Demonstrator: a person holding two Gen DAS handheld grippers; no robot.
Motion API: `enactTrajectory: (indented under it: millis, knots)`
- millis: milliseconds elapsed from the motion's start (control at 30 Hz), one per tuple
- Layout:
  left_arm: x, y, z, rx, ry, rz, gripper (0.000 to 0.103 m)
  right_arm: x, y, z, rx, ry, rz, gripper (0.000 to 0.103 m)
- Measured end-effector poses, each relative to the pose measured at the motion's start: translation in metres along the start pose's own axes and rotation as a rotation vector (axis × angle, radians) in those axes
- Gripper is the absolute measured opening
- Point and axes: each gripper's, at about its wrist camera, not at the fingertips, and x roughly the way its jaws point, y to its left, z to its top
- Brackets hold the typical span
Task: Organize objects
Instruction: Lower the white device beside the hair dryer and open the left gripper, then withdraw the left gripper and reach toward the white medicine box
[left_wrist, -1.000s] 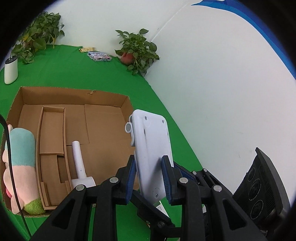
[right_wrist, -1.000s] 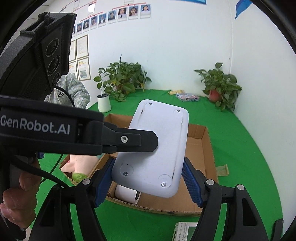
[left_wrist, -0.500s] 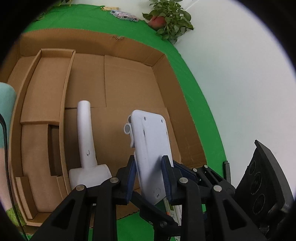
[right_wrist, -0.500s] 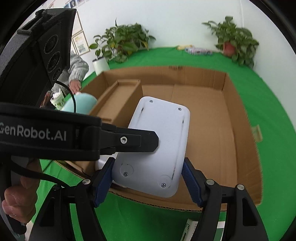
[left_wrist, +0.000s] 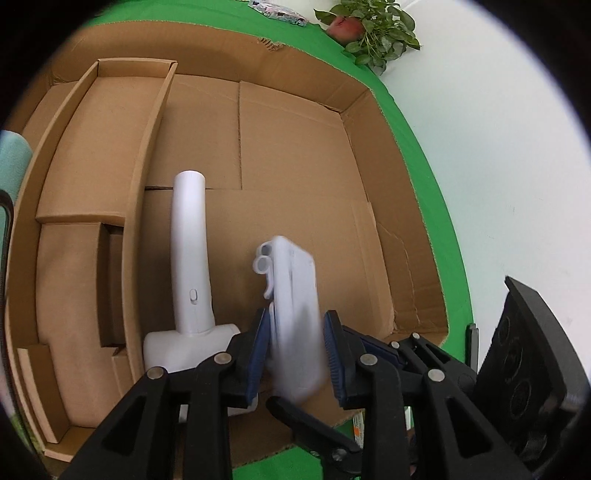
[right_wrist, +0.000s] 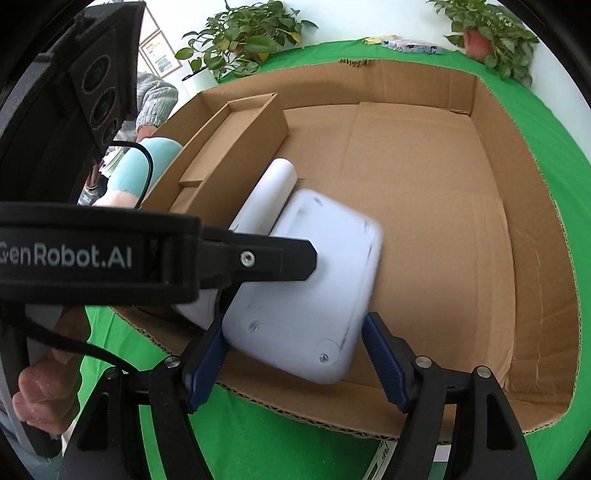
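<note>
A flat white plastic device (left_wrist: 295, 317) (right_wrist: 306, 295) sits between the fingers of both grippers, over the near part of an open cardboard box (left_wrist: 402, 206) (right_wrist: 517, 229). It is motion-blurred in both views. My left gripper (left_wrist: 295, 350) has its blue pads slightly off the device's thin sides. My right gripper (right_wrist: 295, 365) has spread jaws with gaps beside the device's wide sides. A white handheld appliance (left_wrist: 190, 266) (right_wrist: 269, 195) lies in the box just left of the device.
A cardboard divider tray (left_wrist: 110, 147) (right_wrist: 236, 140) fills the box's left part. A teal and pink plush toy (right_wrist: 140, 170) lies left of it. Potted plants (left_wrist: 369, 26) (right_wrist: 243, 40) stand on the green cloth by the white wall. A person sits at far left.
Both grippers carried the white device down into the box beside the white appliance. The jaws of both have opened off it and the device is blurred, dropping.
</note>
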Motion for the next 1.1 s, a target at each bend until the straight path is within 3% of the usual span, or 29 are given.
enactTrajectory:
  millis: [200, 300, 367, 500, 567, 667, 733, 900, 1000, 1100]
  knots:
    - [-0.056, 0.005, -0.012, 0.059, -0.134, 0.017, 0.028, -0.02, -0.012, 0.004, 0.059, -0.029, 0.021, 0.072]
    - [-0.081, 0.02, -0.02, 0.073, -0.2, 0.134, 0.03, -0.016, -0.029, 0.014, 0.139, -0.018, 0.005, 0.071]
    - [-0.091, 0.037, -0.025, 0.061, -0.221, 0.211, 0.03, -0.009, -0.034, 0.019, 0.166, 0.01, 0.004, 0.057]
    - [-0.095, 0.068, -0.038, 0.009, -0.201, 0.271, 0.029, 0.011, -0.03, 0.023, 0.176, 0.065, -0.005, 0.039]
    - [-0.092, 0.072, -0.045, 0.009, -0.189, 0.262, 0.028, 0.016, -0.023, 0.024, 0.167, 0.072, 0.005, 0.032]
    - [-0.08, 0.071, -0.047, 0.028, -0.18, 0.292, 0.028, 0.02, -0.013, 0.025, 0.136, 0.068, -0.037, 0.031]
    - [-0.077, 0.07, -0.052, 0.036, -0.17, 0.306, 0.022, 0.023, -0.01, 0.028, 0.13, 0.066, -0.047, 0.031]
    - [-0.076, 0.07, -0.055, -0.029, -0.17, 0.317, 0.022, 0.022, -0.006, 0.027, 0.108, 0.04, -0.067, 0.034]
    - [-0.071, 0.067, -0.051, -0.052, -0.162, 0.337, 0.023, 0.007, 0.003, 0.021, 0.048, -0.014, -0.147, 0.035]
    - [-0.067, 0.063, -0.05, -0.057, -0.16, 0.359, 0.024, -0.022, 0.022, 0.013, -0.021, -0.153, -0.262, 0.062]
